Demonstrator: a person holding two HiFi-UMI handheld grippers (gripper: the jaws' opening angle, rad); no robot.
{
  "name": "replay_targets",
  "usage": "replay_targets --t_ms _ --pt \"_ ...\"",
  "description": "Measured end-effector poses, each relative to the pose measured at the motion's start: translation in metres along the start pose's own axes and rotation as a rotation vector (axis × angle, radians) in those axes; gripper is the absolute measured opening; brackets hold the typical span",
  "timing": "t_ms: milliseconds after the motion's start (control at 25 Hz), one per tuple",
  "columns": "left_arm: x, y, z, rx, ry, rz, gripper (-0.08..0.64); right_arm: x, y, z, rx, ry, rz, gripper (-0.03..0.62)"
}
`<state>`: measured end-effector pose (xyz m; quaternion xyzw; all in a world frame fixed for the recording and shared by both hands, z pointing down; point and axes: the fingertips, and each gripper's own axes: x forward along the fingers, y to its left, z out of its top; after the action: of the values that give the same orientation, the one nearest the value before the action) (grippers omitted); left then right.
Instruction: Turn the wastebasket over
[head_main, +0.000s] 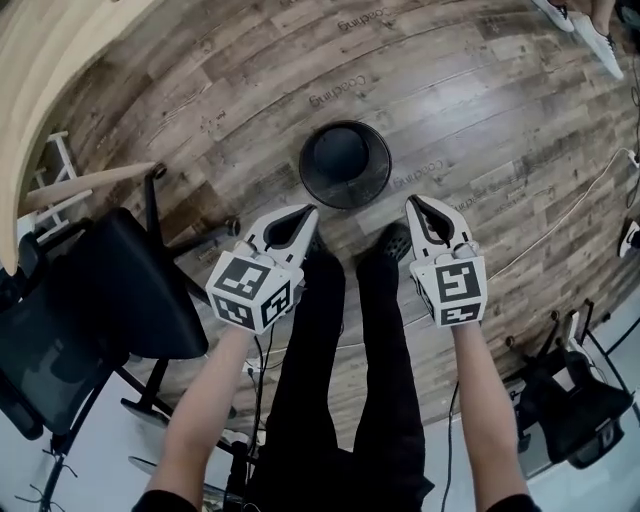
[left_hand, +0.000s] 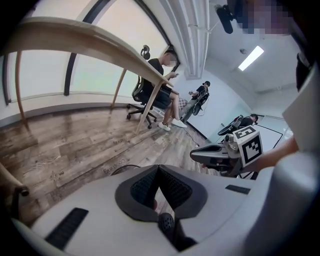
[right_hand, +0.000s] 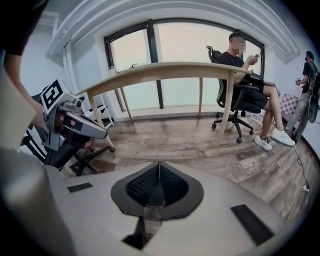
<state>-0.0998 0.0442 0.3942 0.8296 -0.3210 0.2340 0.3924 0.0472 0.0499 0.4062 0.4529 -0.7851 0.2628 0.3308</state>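
Observation:
A round black wastebasket (head_main: 345, 165) stands on the wooden floor, seen from above just ahead of the person's feet. Whether its mouth faces up or down I cannot tell. My left gripper (head_main: 312, 210) hangs near its lower left edge, jaws shut with nothing between them. My right gripper (head_main: 412, 201) hangs to its lower right, also shut and empty. Neither touches the basket. In the left gripper view the shut left gripper (left_hand: 159, 167) hides all but a dark arc of the wastebasket (left_hand: 122, 168), with the right gripper (left_hand: 220, 155) alongside. The right gripper view shows its shut right gripper (right_hand: 159, 163) and the left gripper (right_hand: 75, 125).
A black office chair (head_main: 110, 290) stands close on the left under a curved wooden desk (head_main: 40, 60). Another dark chair (head_main: 580, 410) sits at the lower right. A white cable (head_main: 560, 220) runs across the floor. The person's black-trousered legs (head_main: 350, 330) stand between the grippers. A seated person (right_hand: 250, 85) is beyond the desk.

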Motion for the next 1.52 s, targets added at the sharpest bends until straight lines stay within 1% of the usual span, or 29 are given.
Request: replay_targets --t_ms 120,240,400,600,720,880,920,960,1000,1040,1080,1160,1240,1320,1520 --pt "0.017 0.014 -0.016 -0.002 0.016 0.029 0.015 0.019 -0.007 -0.023 -0.010 0.025 0.022 0.034" --pt "0.033 0.033 -0.028 -0.012 0.019 0.054 0.015 0.041 -0.009 -0.038 -0.018 0.051 0.056 0.034" --pt "0.055 0.059 -0.042 -0.002 0.037 0.112 0.017 0.070 -0.012 -0.053 -0.029 0.092 0.073 0.034" --pt "0.082 0.086 -0.065 0.050 0.117 0.170 0.017 0.098 -0.015 -0.065 -0.034 0.122 0.089 0.035" --pt "0.095 0.097 -0.077 0.082 0.153 0.182 0.018 0.112 -0.022 -0.080 -0.037 0.146 0.082 0.035" --pt "0.109 0.112 -0.091 0.069 0.178 0.180 0.020 0.132 -0.030 -0.104 -0.024 0.203 0.078 0.037" --pt "0.112 0.115 -0.094 0.061 0.187 0.176 0.029 0.138 -0.032 -0.108 -0.025 0.217 0.077 0.037" --pt "0.115 0.118 -0.098 0.057 0.197 0.172 0.062 0.144 -0.033 -0.112 -0.026 0.228 0.075 0.038" --pt "0.118 0.121 -0.101 0.055 0.205 0.169 0.082 0.150 -0.035 -0.115 -0.027 0.238 0.073 0.055" --pt "0.121 0.125 -0.104 0.056 0.212 0.169 0.089 0.156 -0.037 -0.118 -0.027 0.246 0.070 0.123" --pt "0.124 0.129 -0.107 0.057 0.219 0.171 0.100 0.162 -0.039 -0.121 -0.028 0.252 0.067 0.138" --pt "0.130 0.137 -0.115 0.068 0.232 0.179 0.136 0.172 -0.043 -0.126 -0.029 0.261 0.060 0.138" --pt "0.140 0.145 -0.124 0.103 0.250 0.186 0.168 0.180 -0.048 -0.130 -0.024 0.271 0.048 0.143" --pt "0.149 0.155 -0.129 0.127 0.260 0.195 0.179 0.188 -0.052 -0.134 -0.007 0.283 0.041 0.146" --pt "0.164 0.176 -0.126 0.096 0.252 0.227 0.195 0.204 -0.055 -0.145 -0.021 0.316 0.046 0.149"
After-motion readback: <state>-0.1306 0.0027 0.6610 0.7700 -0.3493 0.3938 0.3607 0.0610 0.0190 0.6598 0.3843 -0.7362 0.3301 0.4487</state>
